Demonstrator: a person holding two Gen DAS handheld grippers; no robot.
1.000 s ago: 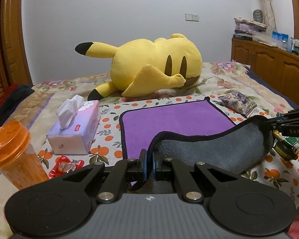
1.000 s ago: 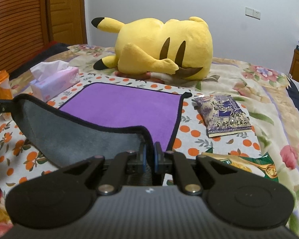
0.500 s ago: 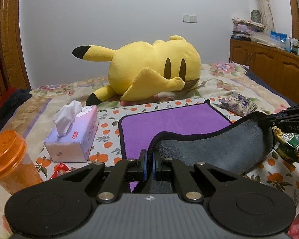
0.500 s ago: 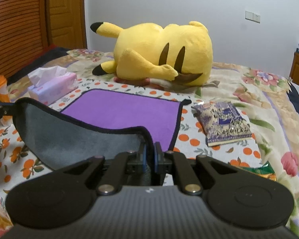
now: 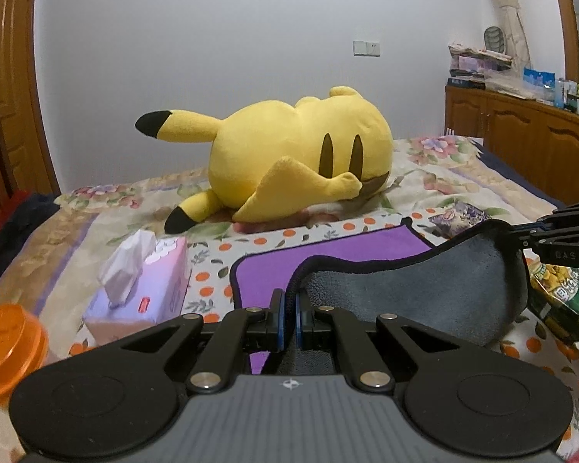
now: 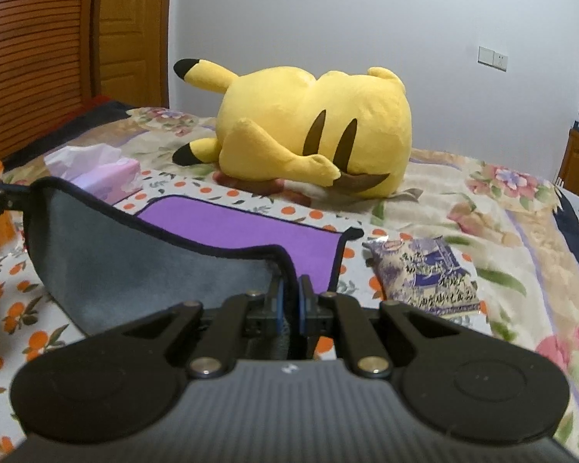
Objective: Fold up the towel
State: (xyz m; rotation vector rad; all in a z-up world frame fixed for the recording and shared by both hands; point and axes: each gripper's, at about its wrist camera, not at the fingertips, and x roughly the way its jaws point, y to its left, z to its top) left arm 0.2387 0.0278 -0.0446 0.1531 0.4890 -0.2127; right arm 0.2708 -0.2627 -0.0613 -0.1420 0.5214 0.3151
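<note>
With the left gripper (image 5: 288,318) and right gripper (image 6: 290,310) each clamped on a near corner of the towel (image 5: 417,293) — its far half flat on the bed (image 6: 482,208) — both corners needed carrying forward level to meet the far edge squarely.

1. My left gripper (image 5: 288,318) pinches one near corner of the towel (image 5: 417,297); my right gripper (image 6: 290,301) pinches the other.
2. The towel is purple on its top face, grey on its underside, with a dark bound edge.
3. Its near half is lifted off the bed, grey side toward me, sagging between my two grips.
4. Its far half lies flat, purple side up.
</note>
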